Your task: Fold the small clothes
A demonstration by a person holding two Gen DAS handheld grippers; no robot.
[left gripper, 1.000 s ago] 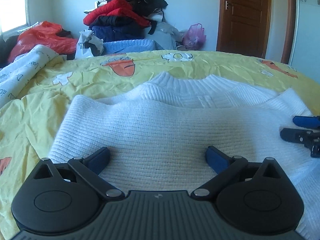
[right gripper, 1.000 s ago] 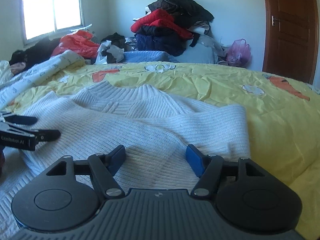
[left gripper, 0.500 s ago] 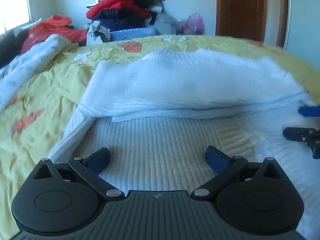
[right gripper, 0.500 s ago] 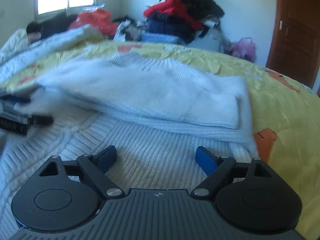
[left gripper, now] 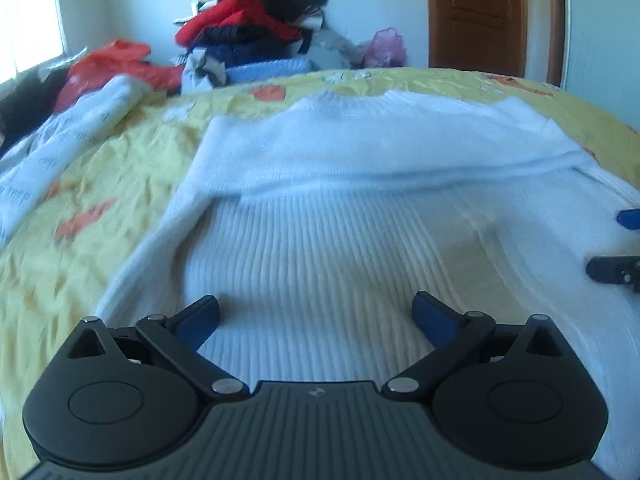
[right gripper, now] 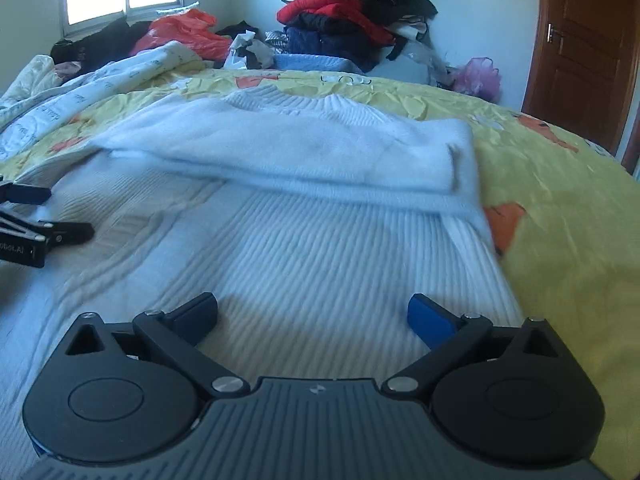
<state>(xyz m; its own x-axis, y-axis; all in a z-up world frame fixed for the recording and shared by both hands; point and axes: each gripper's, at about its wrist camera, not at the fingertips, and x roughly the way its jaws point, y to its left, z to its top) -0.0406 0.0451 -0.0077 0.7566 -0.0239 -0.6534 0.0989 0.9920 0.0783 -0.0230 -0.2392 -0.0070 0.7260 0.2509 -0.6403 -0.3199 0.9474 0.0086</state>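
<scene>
A white ribbed knit sweater (left gripper: 340, 240) lies flat on the yellow bedsheet (left gripper: 80, 264), neck toward the far side. Its sleeves are folded across the chest as a thick band (left gripper: 380, 152). My left gripper (left gripper: 316, 306) hovers open over the lower left body, with nothing between the fingers. My right gripper (right gripper: 314, 305) hangs over the lower right body of the sweater (right gripper: 320, 248), near its right edge. Its jaws are opening, and nothing is between them. Each gripper shows at the edge of the other's view: the right gripper (left gripper: 616, 270) and the left gripper (right gripper: 36, 232).
A heap of dark and red clothes (left gripper: 248, 32) is piled beyond the bed's far edge. A white printed quilt (left gripper: 60, 152) lies along the left side. A brown door (left gripper: 476, 16) stands at the back right. Bare yellow sheet (right gripper: 560, 240) lies right of the sweater.
Both grippers have drawn back from the folded sleeve band toward the sweater's hem. The right jaws have spread wider. The sleeves stay folded across the chest.
</scene>
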